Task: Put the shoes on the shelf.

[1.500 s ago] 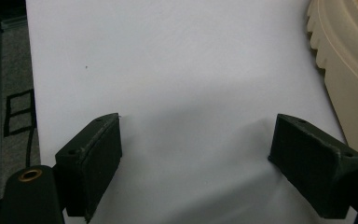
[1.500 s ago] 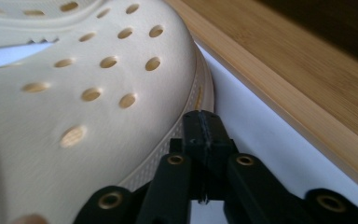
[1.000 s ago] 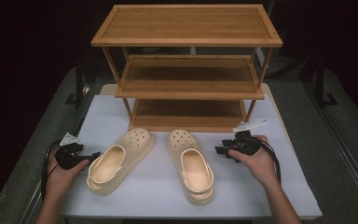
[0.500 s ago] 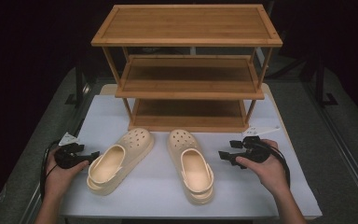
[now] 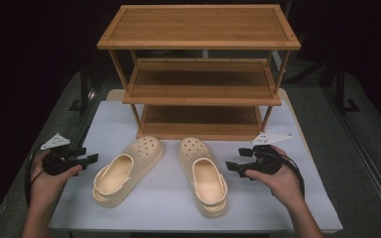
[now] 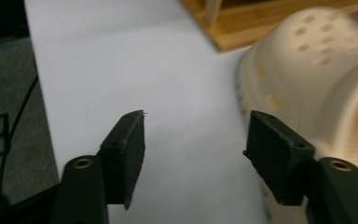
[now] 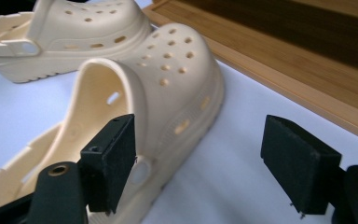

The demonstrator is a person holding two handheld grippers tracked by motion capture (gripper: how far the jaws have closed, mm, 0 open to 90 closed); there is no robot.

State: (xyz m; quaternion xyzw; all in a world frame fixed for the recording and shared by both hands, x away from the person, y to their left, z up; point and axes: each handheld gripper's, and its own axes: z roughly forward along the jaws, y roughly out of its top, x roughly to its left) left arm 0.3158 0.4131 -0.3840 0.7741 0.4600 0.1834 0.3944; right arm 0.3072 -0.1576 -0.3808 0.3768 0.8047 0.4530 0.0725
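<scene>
Two cream perforated clogs lie on the white table in front of a wooden three-tier shoe rack (image 5: 198,74). The left clog (image 5: 126,168) is angled, toe toward the rack; the right clog (image 5: 203,173) lies nearly straight. My left gripper (image 5: 90,158) is open, just left of the left clog's heel, whose side (image 6: 321,88) shows past its right jaw. My right gripper (image 5: 232,165) is open, just right of the right clog. In the right gripper view that clog (image 7: 158,93) sits ahead of the left jaw, with the other clog (image 7: 74,32) beyond.
The rack's bottom shelf (image 5: 201,123) and middle shelf (image 5: 201,82) are bare, as is its top. The rack's base edge (image 7: 284,79) runs close behind the clogs. White table surface (image 5: 278,208) extends to the front edge; dark floor surrounds the table.
My right gripper has drawn slightly back toward the person and down beside the right clog. The left gripper and both clogs have stayed put.
</scene>
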